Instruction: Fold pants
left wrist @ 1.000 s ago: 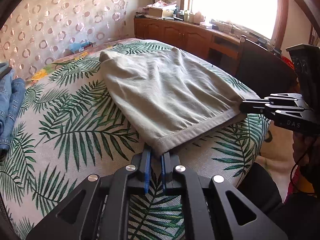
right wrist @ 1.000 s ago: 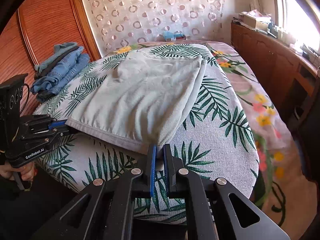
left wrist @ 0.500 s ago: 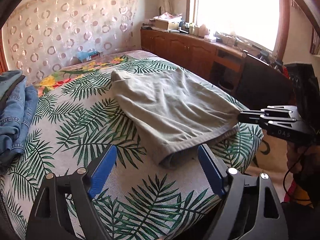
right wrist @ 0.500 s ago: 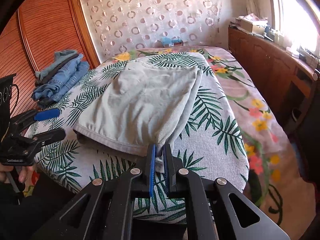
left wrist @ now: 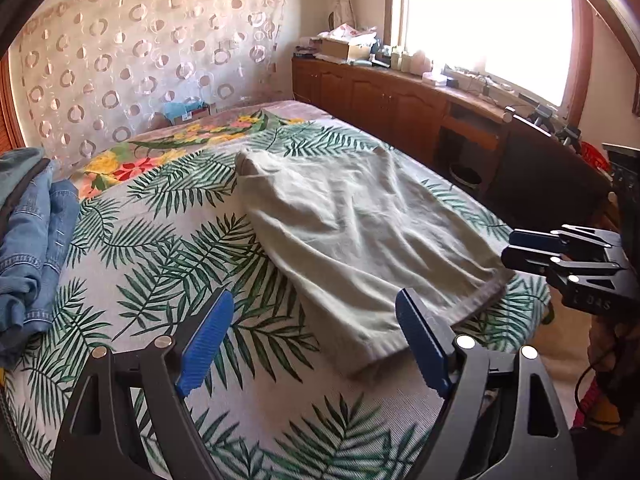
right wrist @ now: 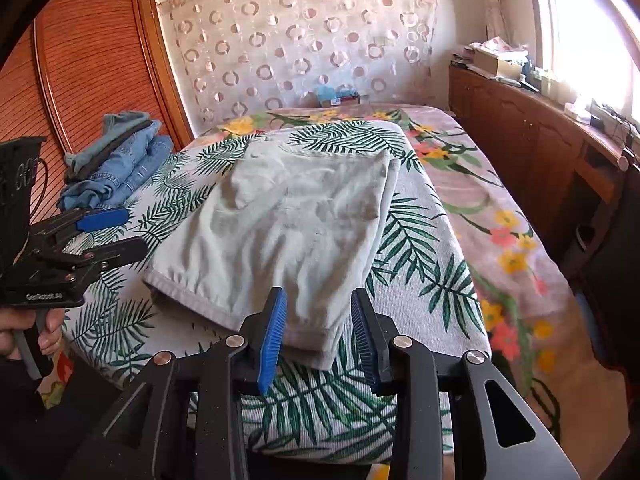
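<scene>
Two near corners of the pants (left wrist: 360, 232) decide the coming move, one ahead of each gripper. Far left: heap of blue jeans (left wrist: 36, 248) on the left side of the bed (left wrist: 160, 264), well apart from the work, with a slatted wooden wardrobe (right wrist: 92, 60) behind it. Next, left gripper (left wrist: 314, 300), fingers (left wrist: 206, 336) spread wide after just opening, nothing pinched; near left corner of the pants lying on the bed between them, closer to the right-hand finger and touching neither. Centre: pale grey-green pants, already doubled over, flat on the palm-leaf cover, long axis running straight away from both grippers toward the far wall, stitched near edge lying across, close to the near edge of the bed. Further right, right gripper (right wrist: 319, 296), fingers (right wrist: 272, 340) parted partway after just opening; near right corner of the pants sitting loose in the gap, pads clear of the cloth, so no hold there either. Both grippers about equally near, each to its own corner, pointing down and forward along the garment. Judged from this: last fold laid down and let go, with any further fold likely lengthwise, near edge carried toward the far end. Clear cover beyond the far end; nothing lying on the pants. Far right: low wooden cabinet (left wrist: 400, 108) under the window, off the bed and out of the path.
</scene>
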